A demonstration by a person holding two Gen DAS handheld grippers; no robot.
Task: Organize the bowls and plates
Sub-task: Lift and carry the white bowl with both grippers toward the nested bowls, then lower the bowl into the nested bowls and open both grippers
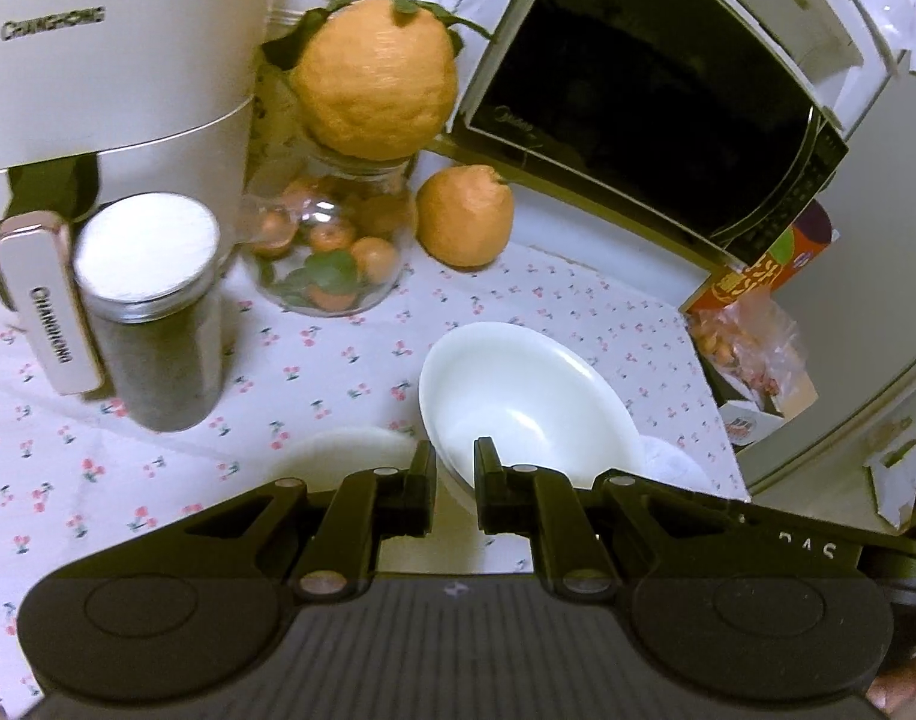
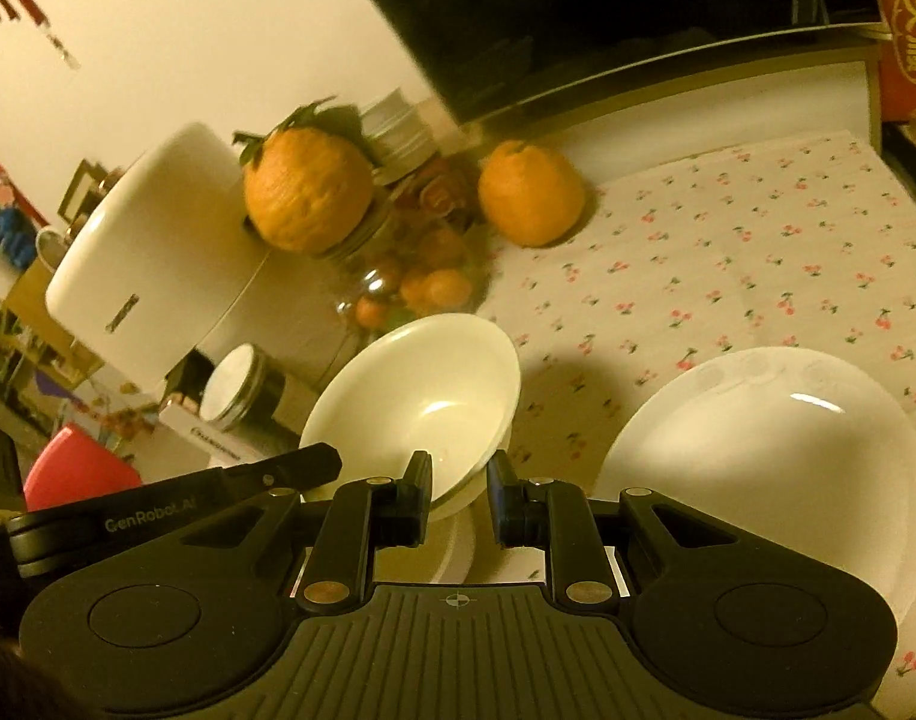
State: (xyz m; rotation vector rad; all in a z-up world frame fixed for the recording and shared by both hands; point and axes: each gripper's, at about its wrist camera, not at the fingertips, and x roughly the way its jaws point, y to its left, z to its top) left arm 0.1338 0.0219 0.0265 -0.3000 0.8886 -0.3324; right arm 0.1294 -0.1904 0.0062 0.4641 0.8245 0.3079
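Your left gripper (image 1: 455, 468) is clamped on the near rim of the glossy white ceramic bowl (image 1: 529, 402), tilting it off the cherry-print worktop (image 1: 338, 360). Your right gripper (image 2: 458, 483) hangs released just beside it. Right: stacked white plates (image 2: 775, 438), likely its destination.

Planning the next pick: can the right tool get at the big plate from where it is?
Probably yes. The plate lies bare on the tablecloth just right of the right tool, nothing on it. But the tool straddles the bowl rim and must clear it first.
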